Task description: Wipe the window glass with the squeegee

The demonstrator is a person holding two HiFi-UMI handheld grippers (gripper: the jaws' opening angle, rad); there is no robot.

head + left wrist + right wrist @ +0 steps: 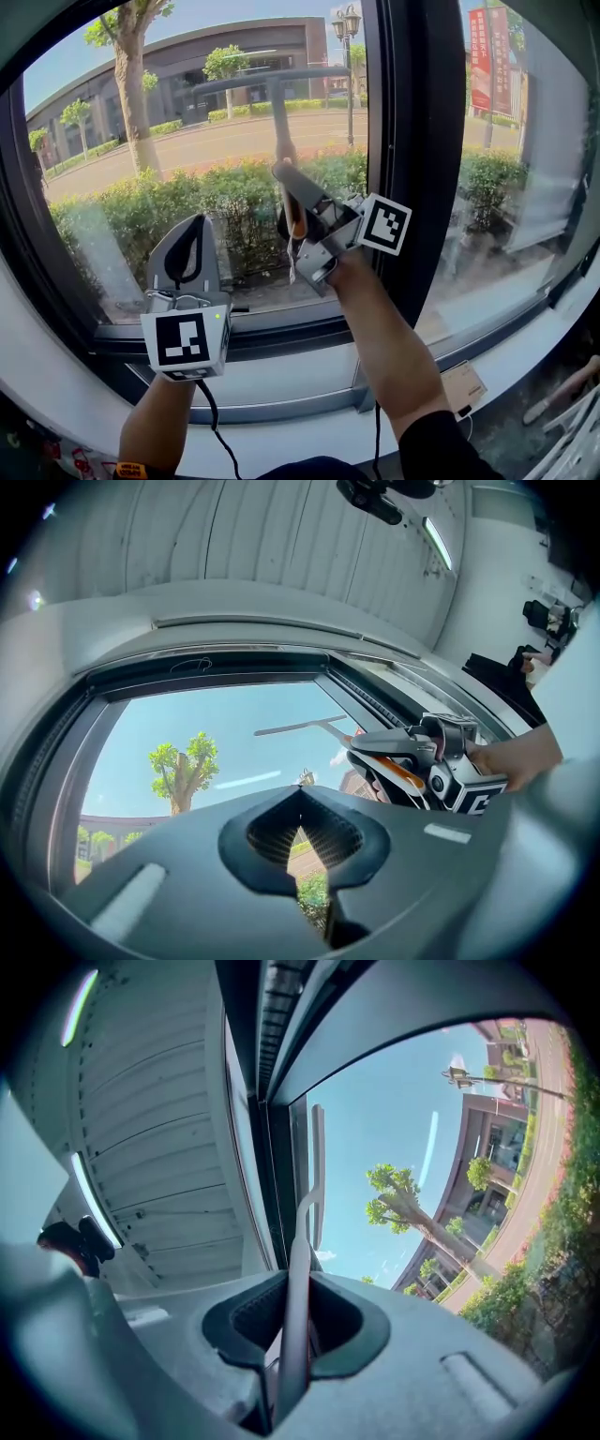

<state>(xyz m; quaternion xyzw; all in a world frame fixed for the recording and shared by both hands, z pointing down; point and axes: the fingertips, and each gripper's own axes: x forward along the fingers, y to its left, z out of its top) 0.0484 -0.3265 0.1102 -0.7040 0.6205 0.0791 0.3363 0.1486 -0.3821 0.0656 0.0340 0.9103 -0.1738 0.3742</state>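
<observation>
The squeegee [278, 94] rests against the window glass [169, 122], its grey blade lying level high on the pane and its handle running down. My right gripper [292, 192] is shut on that handle, which shows as a grey bar [292, 1316] between the jaws in the right gripper view, with the blade [318, 1171] beside the window frame. In the left gripper view the squeegee [300, 729] and the right gripper [412, 766] appear at right. My left gripper [190, 246] is held lower left near the glass, shut with nothing in it; its jaws [302, 850] meet.
A black window frame post [412, 141] stands just right of the squeegee. A white sill [281, 375] runs below the glass. A small tan box [464, 386] lies on the ledge at lower right. Outside are hedges, trees and a street.
</observation>
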